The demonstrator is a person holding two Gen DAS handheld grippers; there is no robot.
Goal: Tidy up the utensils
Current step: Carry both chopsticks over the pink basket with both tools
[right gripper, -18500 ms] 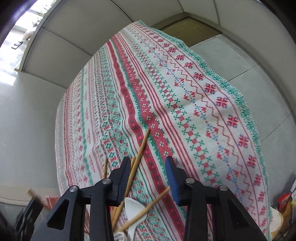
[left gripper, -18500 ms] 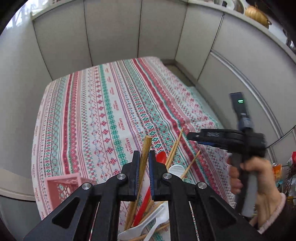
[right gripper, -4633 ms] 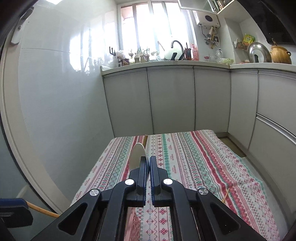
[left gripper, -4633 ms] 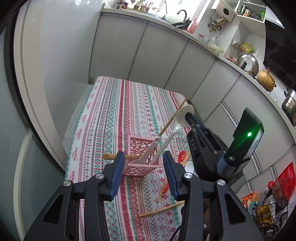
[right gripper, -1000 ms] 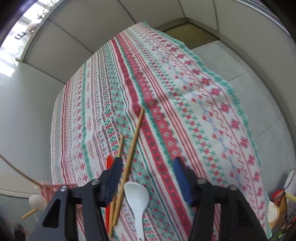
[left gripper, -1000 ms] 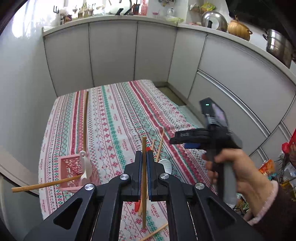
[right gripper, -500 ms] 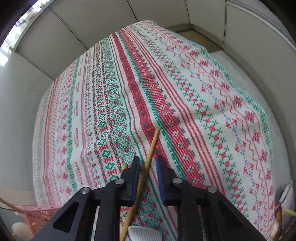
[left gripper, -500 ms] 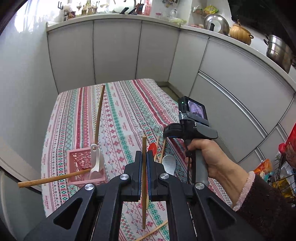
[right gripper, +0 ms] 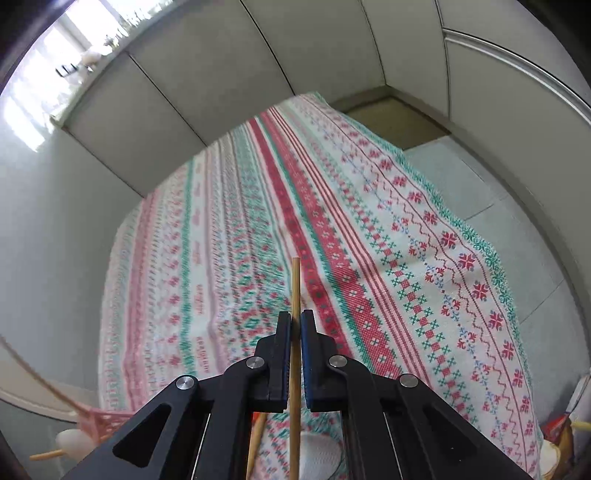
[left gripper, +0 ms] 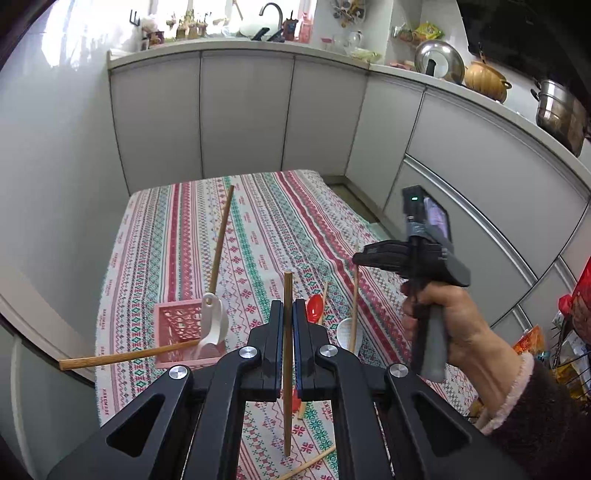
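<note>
Left gripper (left gripper: 287,325), jaws closed on an upright chopstick (left gripper: 287,354) above the striped cloth (left gripper: 258,229). Right gripper (right gripper: 294,334), jaws likewise closed on a second stick (right gripper: 295,291), raised over the cloth. Left of them, a pink basket (left gripper: 173,321) holds a white spoon (left gripper: 212,325) and two sticks; a red spoon (left gripper: 315,304) and white scoop (left gripper: 345,330) lie loose nearby.

I see a striped patterned tablecloth (left gripper: 258,229) ringed by grey cabinet fronts (left gripper: 243,110). On the counter above sit a faucet (left gripper: 269,9), 1 steel lid (left gripper: 439,59), 1 orange pot (left gripper: 484,79) and 1 steel stockpot (left gripper: 557,110).
</note>
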